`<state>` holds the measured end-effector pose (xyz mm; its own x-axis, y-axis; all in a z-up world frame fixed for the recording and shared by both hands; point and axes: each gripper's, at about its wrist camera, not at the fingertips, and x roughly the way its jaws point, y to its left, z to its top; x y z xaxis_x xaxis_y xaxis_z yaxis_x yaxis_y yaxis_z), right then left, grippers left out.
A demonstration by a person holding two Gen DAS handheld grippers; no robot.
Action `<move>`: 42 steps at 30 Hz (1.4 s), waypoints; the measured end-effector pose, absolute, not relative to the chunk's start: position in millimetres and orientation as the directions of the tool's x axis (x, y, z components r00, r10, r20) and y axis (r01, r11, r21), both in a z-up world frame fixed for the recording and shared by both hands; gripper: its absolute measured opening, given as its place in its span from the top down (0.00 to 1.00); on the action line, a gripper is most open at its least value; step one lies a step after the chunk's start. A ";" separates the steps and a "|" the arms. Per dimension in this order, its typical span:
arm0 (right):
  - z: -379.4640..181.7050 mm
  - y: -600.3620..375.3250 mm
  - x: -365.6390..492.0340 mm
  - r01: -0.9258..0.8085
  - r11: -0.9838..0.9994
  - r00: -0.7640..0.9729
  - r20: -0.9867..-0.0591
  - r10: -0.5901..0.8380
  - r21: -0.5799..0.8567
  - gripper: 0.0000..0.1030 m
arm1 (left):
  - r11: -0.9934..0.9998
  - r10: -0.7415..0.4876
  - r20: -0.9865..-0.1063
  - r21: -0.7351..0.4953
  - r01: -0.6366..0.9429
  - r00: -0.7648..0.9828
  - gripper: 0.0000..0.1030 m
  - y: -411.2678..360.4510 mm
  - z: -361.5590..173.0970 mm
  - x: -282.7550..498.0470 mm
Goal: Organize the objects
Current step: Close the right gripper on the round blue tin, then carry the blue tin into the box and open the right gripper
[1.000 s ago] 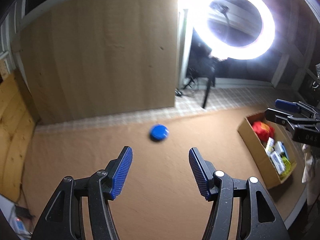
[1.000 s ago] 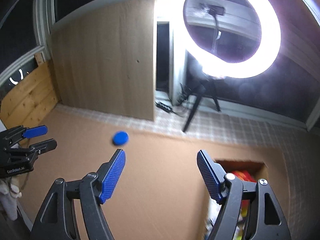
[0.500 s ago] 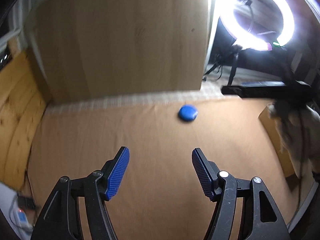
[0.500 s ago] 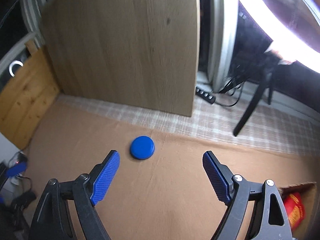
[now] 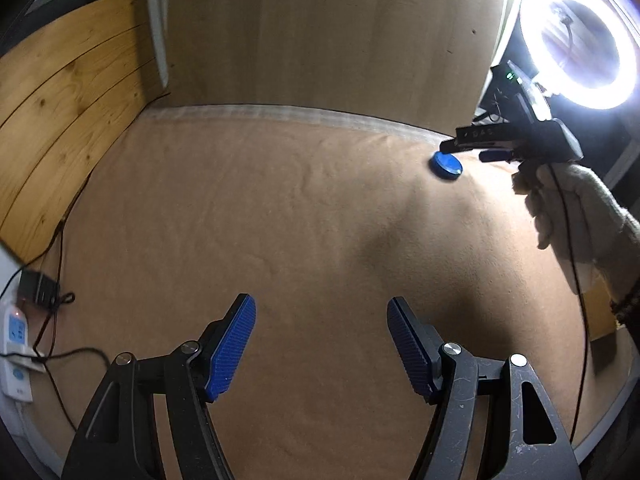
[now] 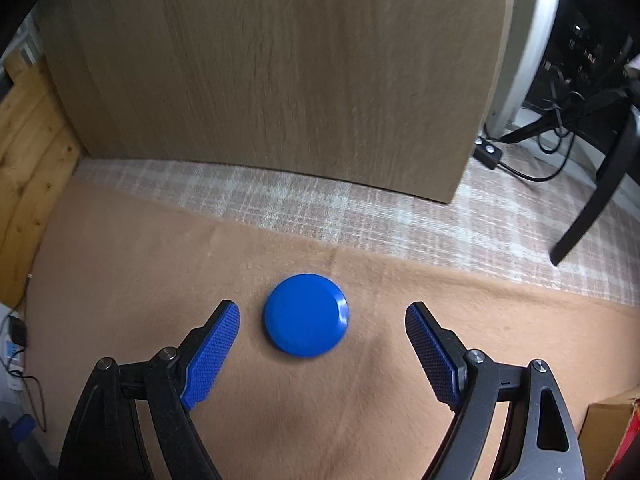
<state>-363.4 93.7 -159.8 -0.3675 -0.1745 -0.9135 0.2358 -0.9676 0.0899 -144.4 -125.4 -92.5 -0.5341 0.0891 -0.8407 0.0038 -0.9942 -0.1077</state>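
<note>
- One blue round lid [image 6: 306,315] lies flat on the tan cloth [image 6: 320,420] covering the bench, near the cloth's far edge and beside a checked cloth [image 6: 360,208].
- The right gripper [image 6: 322,312] is spread wide, with the lid between its blue fingertips [image 6: 224,320], nearer the left one; no pad touches it.
- In the left wrist view the same lid [image 5: 445,164] sits far right, just under the right gripper's tip [image 5: 460,150], held by a white-gloved hand [image 5: 576,208].
- The left gripper [image 5: 320,312] is released and holds nothing, hanging over bare cloth well apart from the lid.
- A wooden panel [image 6: 260,60] stands behind the bench; a ring light [image 5: 580,40] glows at right, and a cardboard box corner [image 6: 612,432] shows at lower right.
</note>
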 end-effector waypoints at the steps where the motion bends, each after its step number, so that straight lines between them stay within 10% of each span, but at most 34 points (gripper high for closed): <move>1: -162.5 91.4 -364.8 0.234 -0.969 -0.364 -0.917 -0.164 0.081 0.20 | -0.994 0.088 -0.839 -0.111 0.010 -0.537 0.30 -128.6 -91.7 -140.6; 14: -181.2 90.0 -368.9 0.214 -0.977 -0.336 -0.939 -0.079 0.006 0.21 | -0.991 0.077 -0.839 -0.123 0.050 -0.539 0.30 -141.5 -90.3 -120.0; 28: -174.6 101.4 -357.4 0.230 -0.973 -0.337 -0.937 -0.093 0.013 0.55 | -0.991 0.087 -0.839 -0.129 0.042 -0.537 0.30 -134.6 -89.4 -124.7; 42: -172.8 129.2 -294.8 0.320 -0.947 -0.349 -0.927 -0.135 0.018 0.55 | -0.990 0.123 -0.847 -0.144 0.001 -0.517 0.30 -107.4 -95.8 -126.7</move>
